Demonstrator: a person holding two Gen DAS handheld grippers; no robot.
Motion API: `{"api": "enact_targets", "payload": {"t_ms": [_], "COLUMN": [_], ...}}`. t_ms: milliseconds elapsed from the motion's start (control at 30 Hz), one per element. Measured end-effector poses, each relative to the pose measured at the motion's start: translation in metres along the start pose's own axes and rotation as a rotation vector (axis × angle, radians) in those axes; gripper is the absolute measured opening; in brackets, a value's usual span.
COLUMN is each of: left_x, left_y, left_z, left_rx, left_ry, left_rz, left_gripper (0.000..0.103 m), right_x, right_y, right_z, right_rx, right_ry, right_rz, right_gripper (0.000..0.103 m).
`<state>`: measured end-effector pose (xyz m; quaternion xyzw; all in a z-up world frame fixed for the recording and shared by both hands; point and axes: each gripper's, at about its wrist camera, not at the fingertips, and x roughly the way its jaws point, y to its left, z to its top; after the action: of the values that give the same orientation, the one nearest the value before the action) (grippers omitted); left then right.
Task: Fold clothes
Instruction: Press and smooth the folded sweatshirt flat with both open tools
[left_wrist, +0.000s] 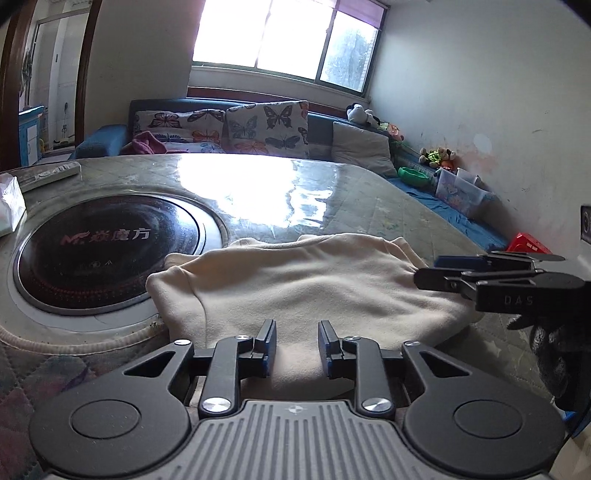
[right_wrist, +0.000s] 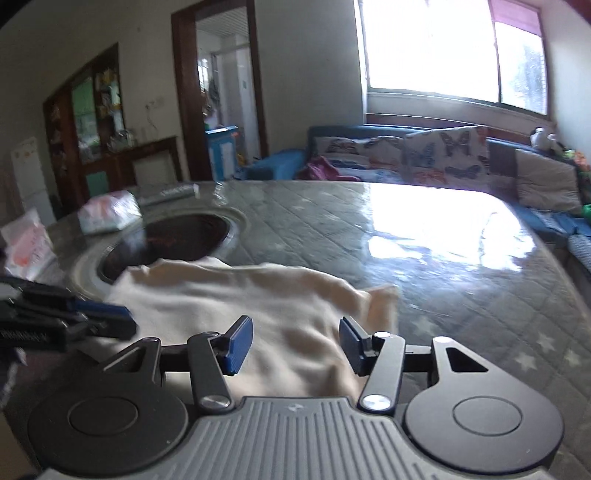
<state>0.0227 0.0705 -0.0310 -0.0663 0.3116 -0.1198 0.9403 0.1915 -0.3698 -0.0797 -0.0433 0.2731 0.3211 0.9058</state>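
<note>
A cream garment (left_wrist: 295, 280) lies crumpled on the quilted table (left_wrist: 369, 199), its left edge over the rim of the round black cooktop (left_wrist: 107, 251). My left gripper (left_wrist: 297, 325) hovers at the garment's near edge, open with a narrow gap; cloth shows below the jaws, not pinched. My right gripper (left_wrist: 424, 273) reaches in from the right at the garment's right edge. In the right wrist view the right gripper (right_wrist: 295, 321) stands open wider above the garment (right_wrist: 240, 295), with nothing pressed between its pads. The left gripper (right_wrist: 125, 321) shows at the left.
A remote (left_wrist: 51, 175) and plastic bags (right_wrist: 110, 214) lie at the table's far left. A sofa with butterfly cushions (left_wrist: 258, 125) runs behind the table under the window. Toys and a bin line the right wall. A dark-gloved hand (left_wrist: 554, 350) holds the right gripper.
</note>
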Motion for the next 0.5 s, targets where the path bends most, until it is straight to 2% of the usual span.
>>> {"api": "enact_targets", "payload": {"t_ms": [100,167,233,500], "left_x": [0.0,-0.002,-0.003,-0.004], "left_y": [0.001,0.003,0.005,0.007], "left_z": [-0.002,-0.003,-0.004,-0.004], "left_rx": [0.0,-0.002,-0.006,-0.021], "left_ry": [0.007,0.009,0.01,0.008], "left_rz": [0.003,0.003,0.0,-0.004], "left_gripper": [0.027,0.027,0.027,0.029], "right_x": [0.012,0.021,0.021,0.036], "right_y": [0.003,-0.002,-0.006,-0.008], "right_z": [-0.002,-0.007,-0.008,0.017], "right_rx": [0.008,0.032,0.047,0.018], "right_ry": [0.027,0.065,0.064,0.057], "right_rz": [0.04,0.028,0.027,0.017], "right_gripper": [0.05,0.045,0.038,0.039]}}
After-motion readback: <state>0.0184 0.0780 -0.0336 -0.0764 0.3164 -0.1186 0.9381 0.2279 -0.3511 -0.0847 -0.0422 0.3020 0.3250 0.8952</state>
